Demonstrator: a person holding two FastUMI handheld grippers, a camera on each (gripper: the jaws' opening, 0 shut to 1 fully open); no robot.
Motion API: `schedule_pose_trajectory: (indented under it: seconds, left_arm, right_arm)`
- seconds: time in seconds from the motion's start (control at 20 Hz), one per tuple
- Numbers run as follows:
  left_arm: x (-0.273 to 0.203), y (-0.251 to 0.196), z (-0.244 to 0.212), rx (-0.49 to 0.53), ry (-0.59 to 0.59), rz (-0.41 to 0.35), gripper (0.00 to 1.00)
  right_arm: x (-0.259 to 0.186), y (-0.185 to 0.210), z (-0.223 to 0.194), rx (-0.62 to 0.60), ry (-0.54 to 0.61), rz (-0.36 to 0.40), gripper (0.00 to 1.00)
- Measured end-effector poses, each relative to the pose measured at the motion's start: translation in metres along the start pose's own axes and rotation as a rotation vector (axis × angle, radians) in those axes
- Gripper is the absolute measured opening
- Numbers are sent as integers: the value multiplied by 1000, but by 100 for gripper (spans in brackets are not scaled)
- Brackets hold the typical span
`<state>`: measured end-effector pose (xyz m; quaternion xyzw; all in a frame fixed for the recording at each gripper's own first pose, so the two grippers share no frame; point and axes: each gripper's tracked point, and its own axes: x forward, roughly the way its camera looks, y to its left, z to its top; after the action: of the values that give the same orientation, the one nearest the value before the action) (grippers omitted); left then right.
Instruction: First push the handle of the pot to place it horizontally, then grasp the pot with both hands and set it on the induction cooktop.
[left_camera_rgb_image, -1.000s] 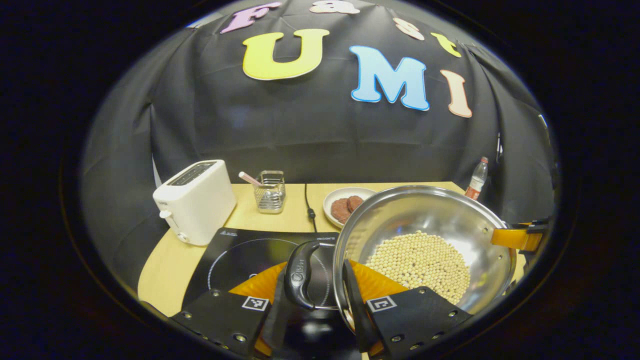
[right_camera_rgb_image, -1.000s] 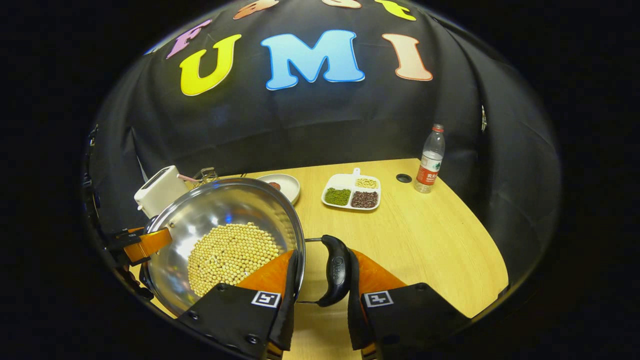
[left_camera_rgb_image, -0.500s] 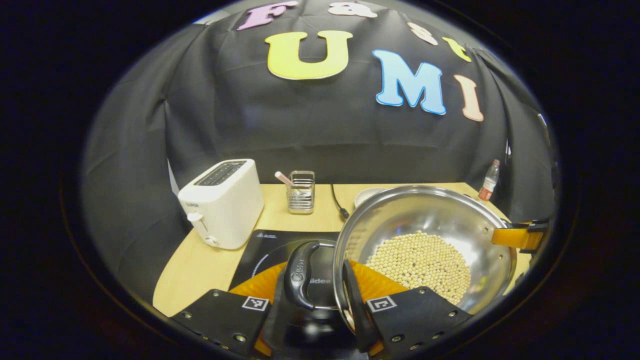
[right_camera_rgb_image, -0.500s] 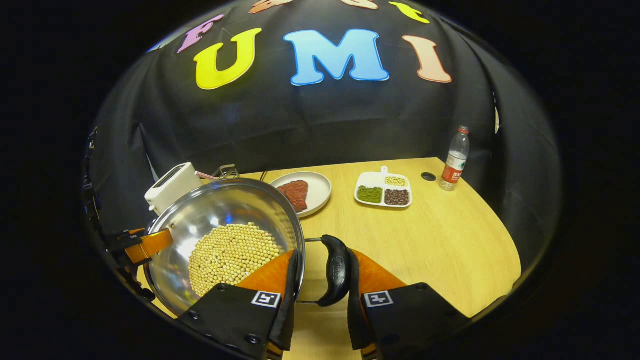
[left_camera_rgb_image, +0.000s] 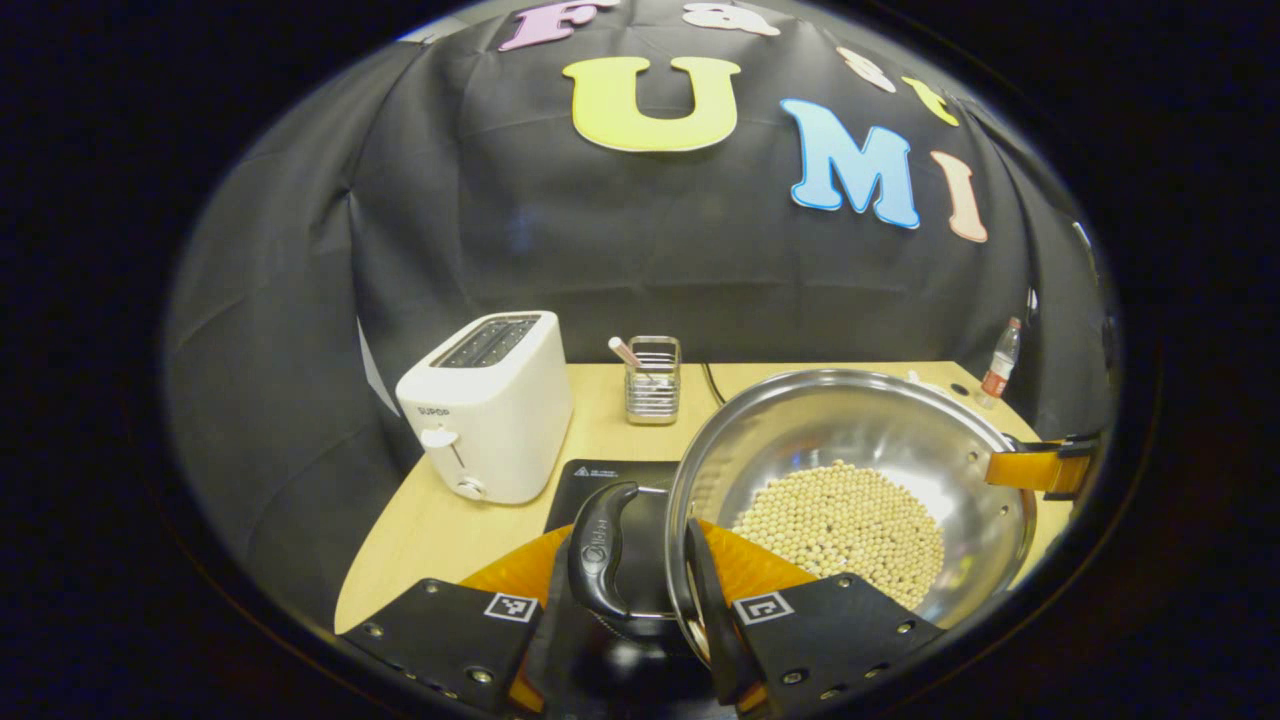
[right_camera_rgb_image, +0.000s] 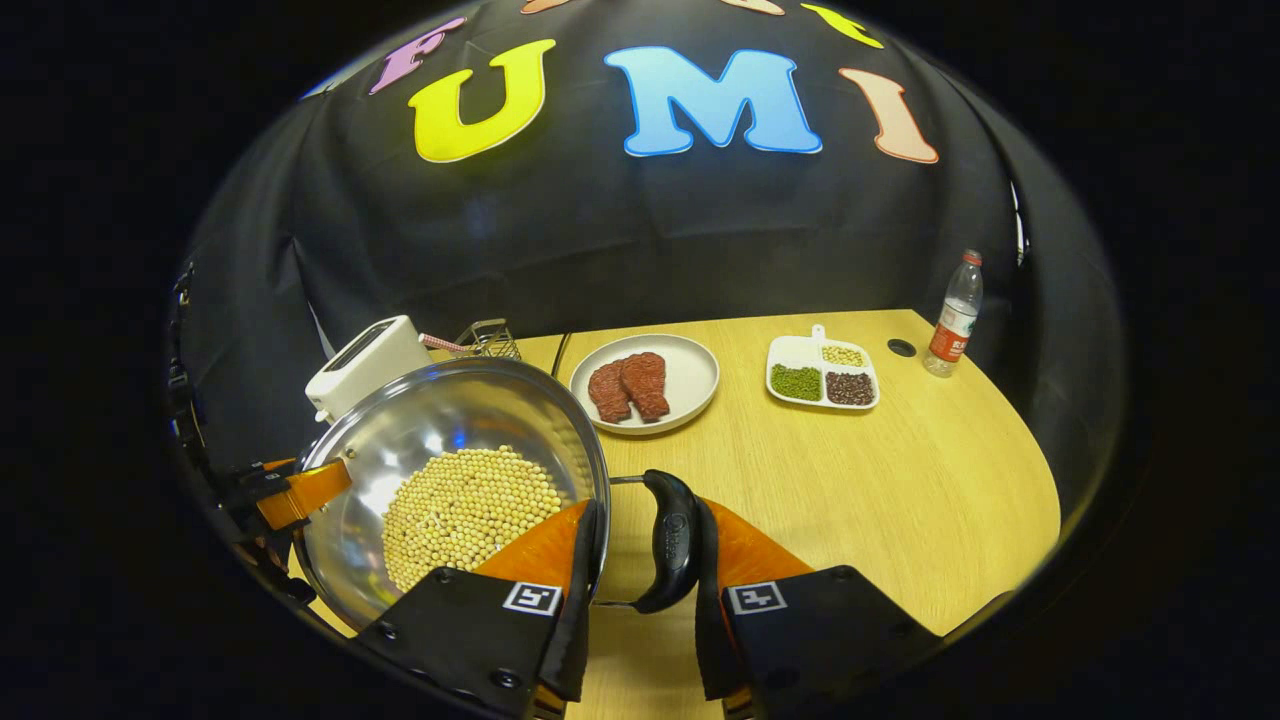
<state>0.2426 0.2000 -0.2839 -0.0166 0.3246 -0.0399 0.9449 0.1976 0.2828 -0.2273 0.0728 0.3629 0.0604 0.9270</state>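
Observation:
A steel pot with pale beans in its bottom hangs between both grippers, above the table. My left gripper is shut on the pot's black left handle. Under that handle a corner of the black induction cooktop shows; the pot hides the rest. In the right gripper view the pot sits at lower left and my right gripper is shut on the other black handle. Each view shows the opposite gripper at the pot's far rim: the right one and the left one.
A white toaster and a wire utensil holder stand behind the cooktop. On the wooden table lie a plate of meat, a divided dish of beans and a water bottle.
Both grippers have carried the pot leftward together. In the left gripper view the toaster and holder slid right and less of the cooktop shows. The plate and divided dish slid right in the right gripper view.

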Motion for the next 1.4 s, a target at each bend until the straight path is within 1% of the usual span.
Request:
schedule_pose_trajectory:
  seconds: [0.05,0.1,0.15,0.2,0.25,0.3,0.35,0.4,0.45,0.55,0.6,0.7,0.85,0.9,0.95,1.0,1.05,1.1,1.15,1.2,1.25,1.3,1.35,1.4]
  left_arm:
    - [2,5,-1,1,2,2,53]
    - [4,11,-3,3,4,6,53]
    - [8,17,-5,5,8,9,53]
    - [9,22,-6,4,11,12,53]
    - [12,27,-8,0,15,14,53]
    - [15,32,-10,-7,18,17,55]
    - [17,37,-12,-14,21,21,53]
    - [18,43,-15,-23,25,25,53]
    - [20,48,-19,-33,28,29,55]
    - [22,55,-24,-43,36,33,55]
    - [24,59,-26,-44,38,35,55]
    - [27,63,-29,-41,42,36,55]
    - [33,67,-33,-44,49,38,56]
    - [34,68,-34,-45,47,37,56]
    - [35,68,-34,-43,49,39,53]
    - [35,68,-34,-40,46,41,56]
    - [37,68,-33,-36,45,46,58]
    - [35,70,-33,-32,41,60,58]
    - [37,73,-32,-26,31,74,59]
    - [37,73,-33,-24,28,84,62]
    - [36,73,-29,-25,9,98,64]
    - [33,75,-27,-31,-2,115,66]
    - [33,77,-23,-36,-22,133,61]
    - [29,78,-17,-37,-41,147,68]
  right_arm:
    - [2,5,-1,-2,1,4,43]
    - [5,10,-3,-1,7,8,46]
    - [8,16,-6,1,14,14,46]
    - [11,21,-7,2,18,20,43]
    - [14,26,-7,1,22,24,43]
    - [16,30,-8,-6,22,27,43]
    - [19,34,-8,-15,21,30,43]
    - [21,39,-9,-20,22,33,43]
    - [24,43,-11,-21,24,36,43]
    - [28,51,-14,-24,30,43,43]
    - [30,54,-16,-23,34,46,46]
    - [34,59,-20,-21,41,47,47]
    - [38,61,-24,-14,53,45,47]
    - [41,62,-23,-13,50,46,43]
    - [40,62,-23,-12,50,49,46]
    - [41,62,-23,-9,50,47,46]
    - [41,63,-24,-6,52,48,49]
    - [42,64,-24,-4,54,53,47]
    - [43,65,-24,-7,48,60,48]
    - [43,67,-24,-11,47,71,54]
    - [41,70,-22,-16,37,84,54]
    - [38,68,-17,-19,13,83,60]
    - [35,69,-11,-20,-13,84,67]
    - [31,68,-3,-17,-35,82,93]
